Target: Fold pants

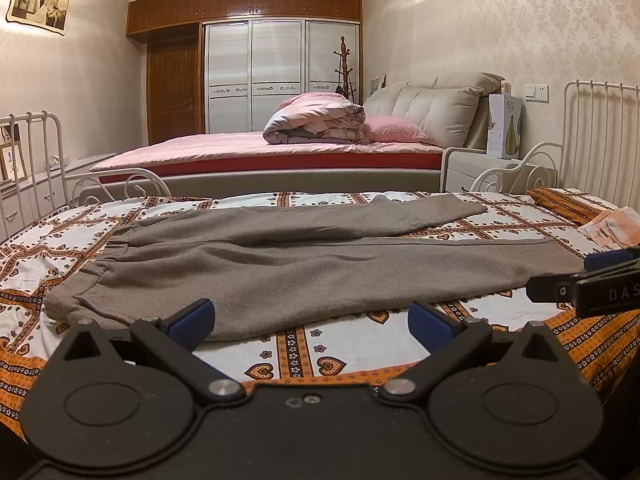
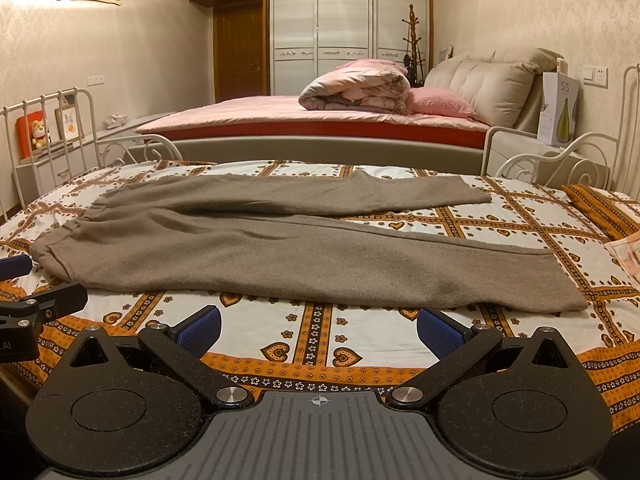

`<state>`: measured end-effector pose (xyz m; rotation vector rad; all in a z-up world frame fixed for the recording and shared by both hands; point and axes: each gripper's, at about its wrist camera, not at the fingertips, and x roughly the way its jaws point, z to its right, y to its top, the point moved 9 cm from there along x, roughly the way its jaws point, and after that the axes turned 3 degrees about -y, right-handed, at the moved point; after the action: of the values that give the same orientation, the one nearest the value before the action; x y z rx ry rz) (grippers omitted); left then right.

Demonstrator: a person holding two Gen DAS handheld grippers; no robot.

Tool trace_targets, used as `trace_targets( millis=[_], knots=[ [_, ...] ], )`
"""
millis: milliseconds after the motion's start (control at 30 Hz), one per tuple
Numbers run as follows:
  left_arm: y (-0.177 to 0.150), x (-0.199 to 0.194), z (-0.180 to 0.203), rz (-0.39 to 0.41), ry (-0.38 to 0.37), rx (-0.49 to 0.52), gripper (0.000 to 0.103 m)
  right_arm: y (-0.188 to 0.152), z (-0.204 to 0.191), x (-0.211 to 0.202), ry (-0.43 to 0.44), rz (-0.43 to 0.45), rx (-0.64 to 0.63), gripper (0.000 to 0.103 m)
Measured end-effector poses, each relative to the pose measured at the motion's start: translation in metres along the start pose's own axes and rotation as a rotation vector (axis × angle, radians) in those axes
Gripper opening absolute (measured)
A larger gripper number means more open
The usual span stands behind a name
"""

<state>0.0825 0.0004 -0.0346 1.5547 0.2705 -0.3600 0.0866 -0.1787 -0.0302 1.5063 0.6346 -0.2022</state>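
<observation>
Grey-brown pants (image 1: 280, 264): spread flat on patterned bed (image 1: 328, 344), waistband left, legs right. Left tongs (image 1: 310, 326) and right tongs (image 2: 318, 330): both spread wide, empty, just short of near edge

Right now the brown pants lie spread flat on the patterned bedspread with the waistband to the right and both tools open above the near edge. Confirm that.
Wrong on one count: the waistband of the pants is to the left and the leg ends to the right, as the right wrist view shows. The rest holds: flat on the bedspread, left tool and right tool open.
</observation>
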Motion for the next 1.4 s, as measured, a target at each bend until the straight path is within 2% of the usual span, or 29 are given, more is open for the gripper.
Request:
trace_targets(
  millis=[900, 1133, 1267, 1400],
  knots=[
    [-0.003, 0.002, 0.001, -0.011, 0.008, 0.007, 0.097, 0.000, -0.002, 0.001, 0.005, -0.003, -0.002, 0.103],
    [-0.004, 0.006, -0.011, -0.069, 0.046, -0.028, 0.097, 0.001, -0.005, 0.004, 0.035, -0.011, 0.012, 0.103],
    [0.006, 0.007, -0.024, -0.036, 0.048, -0.085, 0.097, 0.009, -0.006, 0.006, 0.051, -0.012, 0.025, 0.103],
    [0.016, 0.015, -0.037, -0.071, 0.051, -0.097, 0.097, 0.020, -0.010, 0.015, 0.080, -0.028, 0.026, 0.103]
  ],
)
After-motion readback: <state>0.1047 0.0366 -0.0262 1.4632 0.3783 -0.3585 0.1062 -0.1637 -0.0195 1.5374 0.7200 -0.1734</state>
